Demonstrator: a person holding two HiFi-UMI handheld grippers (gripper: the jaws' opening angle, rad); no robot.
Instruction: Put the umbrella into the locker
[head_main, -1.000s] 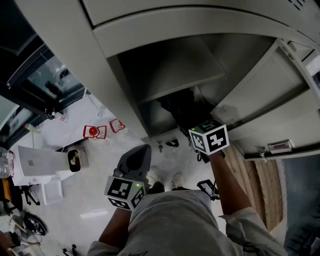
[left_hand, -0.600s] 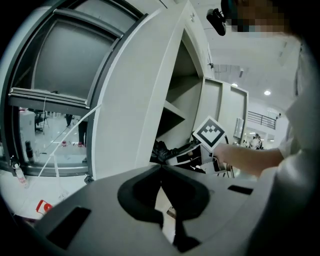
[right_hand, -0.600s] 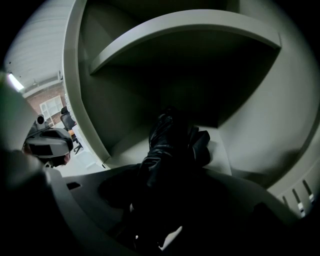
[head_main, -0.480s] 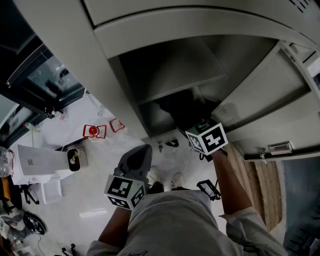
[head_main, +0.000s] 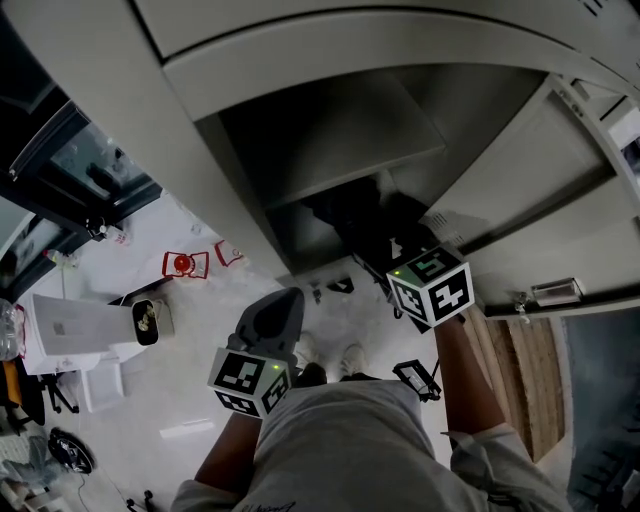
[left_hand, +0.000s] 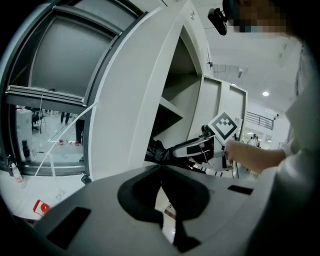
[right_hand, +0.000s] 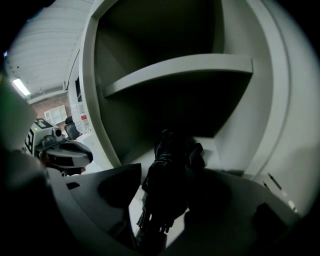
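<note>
**Locker** (head_main: 190, 140): grey, with its door (head_main: 530, 160) swung open at the right. The frame cuts off the top of the locker and the door's outer edge. A shelf (head_main: 340, 140) divides the inside.

**Umbrella** (right_hand: 172, 150): black and folded, lying in the compartment under the shelf. Its far end is lost in shadow and its near end points toward the opening.

**Right gripper** (right_hand: 172, 182): jaws wide apart, having just been opening. The umbrella's near end lies between them. Light shows along the left jaw, but the right jaw's side is too dark to judge contact.

**Left gripper** (left_hand: 161, 169): near, to the left of the locker, with its tips together and nothing held.
</note>
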